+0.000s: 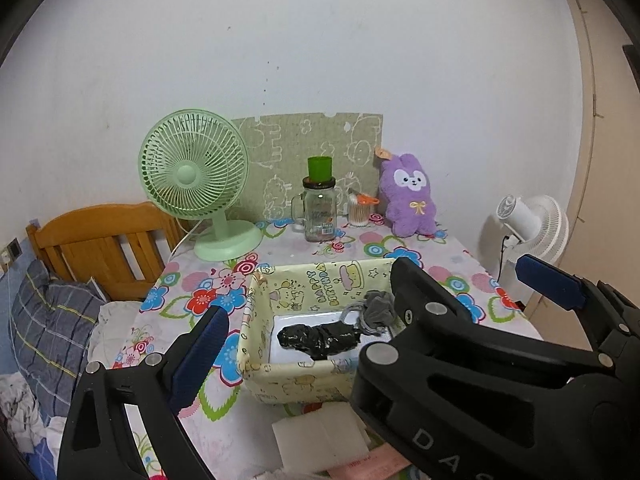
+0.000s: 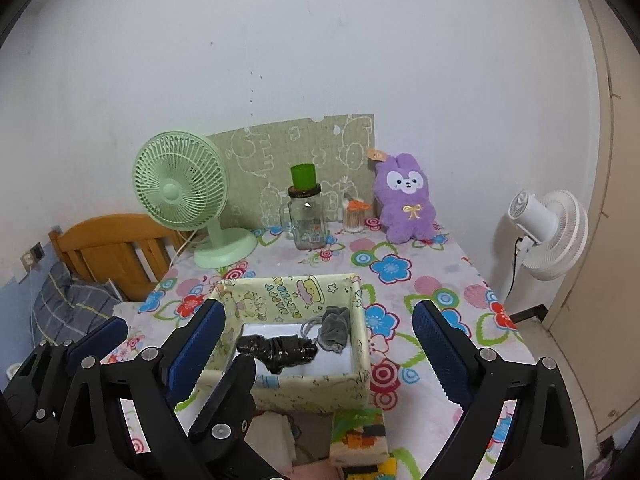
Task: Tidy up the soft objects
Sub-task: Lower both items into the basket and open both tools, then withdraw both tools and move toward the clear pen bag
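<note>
A yellow "Happy Birthday" box (image 1: 320,376) (image 2: 312,388) stands on the flowered table. Inside it lie a crumpled black soft thing (image 1: 320,338) (image 2: 276,350) and a grey scrunchie-like cloth (image 1: 378,306) (image 2: 334,328). A purple plush bunny (image 1: 408,196) (image 2: 406,200) sits upright at the back by the wall. My right gripper (image 2: 320,308) hangs open above the box's near side, holding nothing. My left gripper (image 1: 320,316) is open too and holds no object. It sits just left of the right one, interleaved with it, and its right finger is hidden in the left wrist view.
A green desk fan (image 1: 192,176), a glass mug jar (image 1: 320,212) topped by a green cup, and a swab pot (image 1: 358,210) line the back. White foam pieces (image 1: 320,436) and a colourful pack (image 2: 360,436) lie before the box. Bed and wooden headboard (image 1: 104,240) left; white fan (image 2: 548,232) right.
</note>
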`<state>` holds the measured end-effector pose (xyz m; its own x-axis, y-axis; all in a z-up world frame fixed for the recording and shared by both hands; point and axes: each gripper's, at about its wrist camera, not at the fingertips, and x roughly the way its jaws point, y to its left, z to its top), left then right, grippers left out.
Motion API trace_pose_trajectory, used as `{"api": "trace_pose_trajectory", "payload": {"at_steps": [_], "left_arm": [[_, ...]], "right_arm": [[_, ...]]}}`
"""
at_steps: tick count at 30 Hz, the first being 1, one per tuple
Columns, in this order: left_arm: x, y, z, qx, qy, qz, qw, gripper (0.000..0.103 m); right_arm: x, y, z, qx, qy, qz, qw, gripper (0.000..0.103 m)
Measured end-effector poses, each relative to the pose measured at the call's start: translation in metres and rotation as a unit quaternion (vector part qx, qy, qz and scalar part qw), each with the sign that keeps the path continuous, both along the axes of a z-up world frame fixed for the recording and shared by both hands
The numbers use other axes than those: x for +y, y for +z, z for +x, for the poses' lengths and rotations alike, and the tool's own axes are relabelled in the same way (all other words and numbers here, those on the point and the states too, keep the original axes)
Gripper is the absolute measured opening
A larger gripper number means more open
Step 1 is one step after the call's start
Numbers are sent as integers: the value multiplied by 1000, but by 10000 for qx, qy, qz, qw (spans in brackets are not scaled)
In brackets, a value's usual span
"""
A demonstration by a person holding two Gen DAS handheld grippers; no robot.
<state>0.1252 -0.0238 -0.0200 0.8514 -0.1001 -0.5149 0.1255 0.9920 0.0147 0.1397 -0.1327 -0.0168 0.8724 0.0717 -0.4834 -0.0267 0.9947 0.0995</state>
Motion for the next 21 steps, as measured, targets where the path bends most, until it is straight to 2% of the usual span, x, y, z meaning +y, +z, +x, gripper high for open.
{"api": "trace_pose_trajectory", "payload": {"at_steps": [21], "left_arm": [[-5,10,-72,-362,-51,-95,9993,97]], "right_arm": [[-5,11,-75,-301,43,-76,9995,97]]}}
